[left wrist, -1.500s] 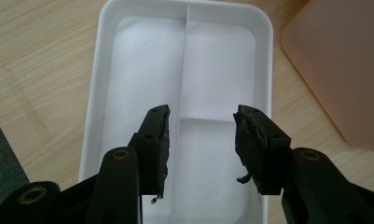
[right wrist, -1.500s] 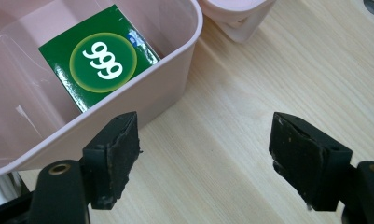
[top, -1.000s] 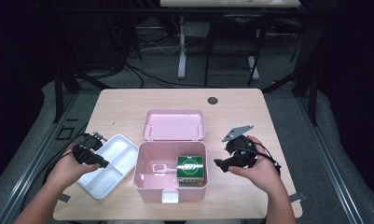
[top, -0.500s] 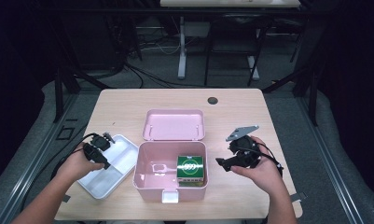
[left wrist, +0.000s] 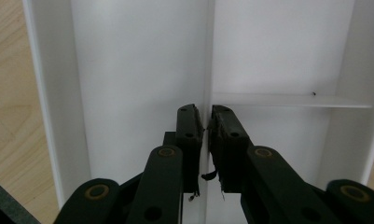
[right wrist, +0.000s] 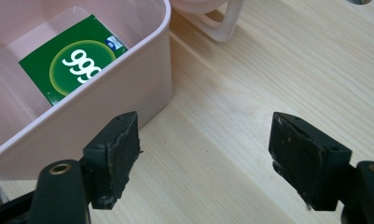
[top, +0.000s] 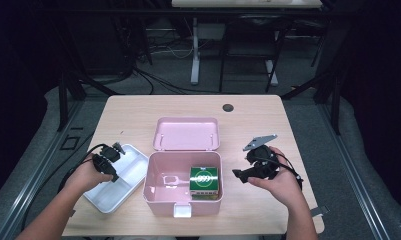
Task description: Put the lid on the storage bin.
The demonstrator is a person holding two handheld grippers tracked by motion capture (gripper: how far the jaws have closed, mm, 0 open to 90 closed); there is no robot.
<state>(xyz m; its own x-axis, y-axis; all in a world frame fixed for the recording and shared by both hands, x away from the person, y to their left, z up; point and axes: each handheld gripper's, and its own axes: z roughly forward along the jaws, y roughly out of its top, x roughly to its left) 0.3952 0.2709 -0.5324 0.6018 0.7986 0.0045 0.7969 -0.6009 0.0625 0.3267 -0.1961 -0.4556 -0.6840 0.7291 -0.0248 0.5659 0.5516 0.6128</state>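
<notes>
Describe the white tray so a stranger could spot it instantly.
On the light wooden table, look left of the open pink plastic box. There lies the white divided plastic tray, shallow and rectangular. Unlike the pink box, it is white, and the left gripper pinches its inner divider.

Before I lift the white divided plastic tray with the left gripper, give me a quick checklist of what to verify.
1. Left gripper straddles the white divided plastic tray's centre divider: ok; jaws have just been closing on it.
2. Pads pressing firmly on the divider: cannot tell; they look in contact.
3. Tray lies flat on the light wooden table: ok.
4. Pink plastic box is open, lid back: ok.
5. Green carton stands at one side of the box: ok.
6. Right gripper is open over bare table beside the box, holding nothing: ok.
</notes>
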